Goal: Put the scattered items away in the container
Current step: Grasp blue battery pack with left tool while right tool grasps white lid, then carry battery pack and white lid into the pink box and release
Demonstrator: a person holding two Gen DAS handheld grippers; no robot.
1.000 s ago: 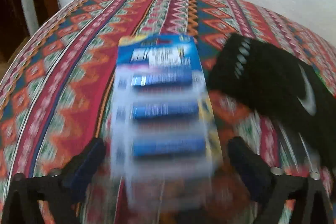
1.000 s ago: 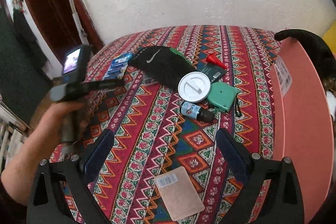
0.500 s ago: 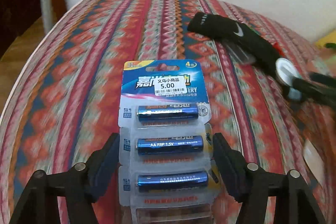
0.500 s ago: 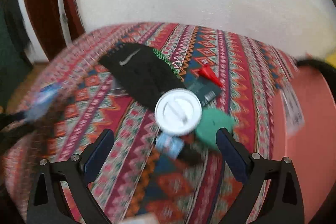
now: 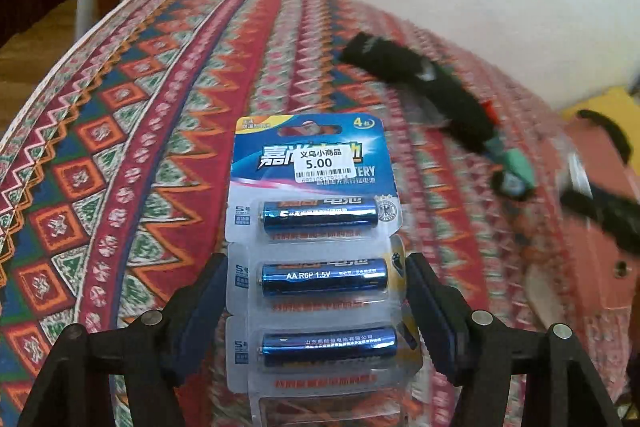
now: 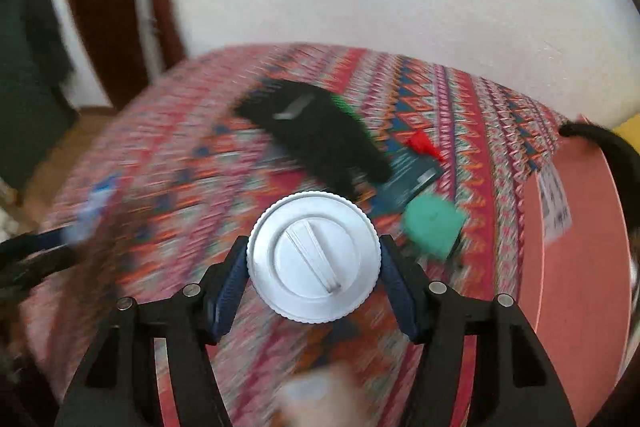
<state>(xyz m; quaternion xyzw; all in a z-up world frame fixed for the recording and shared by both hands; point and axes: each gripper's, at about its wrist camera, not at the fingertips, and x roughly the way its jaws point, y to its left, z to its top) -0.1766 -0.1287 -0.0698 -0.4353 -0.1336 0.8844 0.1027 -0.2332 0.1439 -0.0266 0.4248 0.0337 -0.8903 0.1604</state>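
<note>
The left gripper (image 5: 314, 277) is clamped on the battery pack (image 5: 312, 247), whose long axis points toward 12 o'clock, batteries lying crosswise. The right gripper (image 6: 314, 265) pinches the round white lid (image 6: 314, 257) flat-face up; the pink container (image 6: 572, 247) sits at 3 o'clock.

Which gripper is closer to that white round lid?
Right. The right gripper has the lid between its fingers; the left gripper is off to the side, clamping the battery pack.
</note>
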